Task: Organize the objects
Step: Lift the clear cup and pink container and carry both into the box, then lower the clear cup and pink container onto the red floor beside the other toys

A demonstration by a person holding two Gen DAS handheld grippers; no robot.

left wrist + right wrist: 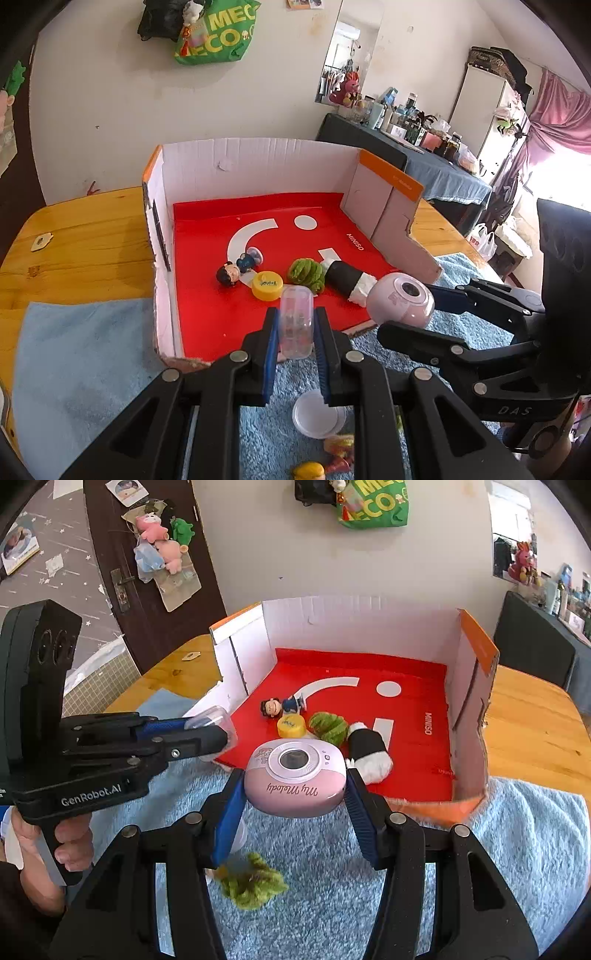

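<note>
Objects being gathered into an open cardboard box (pixel 255 166) with a red floor, sitting on a wooden table (pixel 85 236) with its open front edge over a blue fluffy towel (pixel 81 354).

Already lying on the red floor: a small dark-haired figurine (pixel 238 266) on its side, a yellow cap (pixel 267 284) just beside it, a green fuzzy piece (pixel 306 274) next to that, and a black-and-white plush piece (pixel 347 281) touching the green one.

Left gripper (pixel 295 326) clamping a clear plastic capsule (pixel 295 321) between its blue pads, jaws squeezed in tight on it, capsule standing upright and held above the towel at the box's front edge. In the right wrist view, seen from the side, reaching in from the left with a hand (pixel 70 843) wrapped round its handle.

Right gripper (pixel 295 797) holding a pink toy camera (pixel 295 779) by its two ends, jaws partly spread to take its width, lens facing up and toward the box, script lettering on the near face reading upside down. Camera lifted off the towel, just before the box's open front, near the plush piece.

Lying on the towel below the grippers: a clear round lid (pixel 316 413), a second green fuzzy piece (pixel 253 884), and a red-and-yellow toy (pixel 338 456) partly hidden behind the left gripper's frame.
</note>
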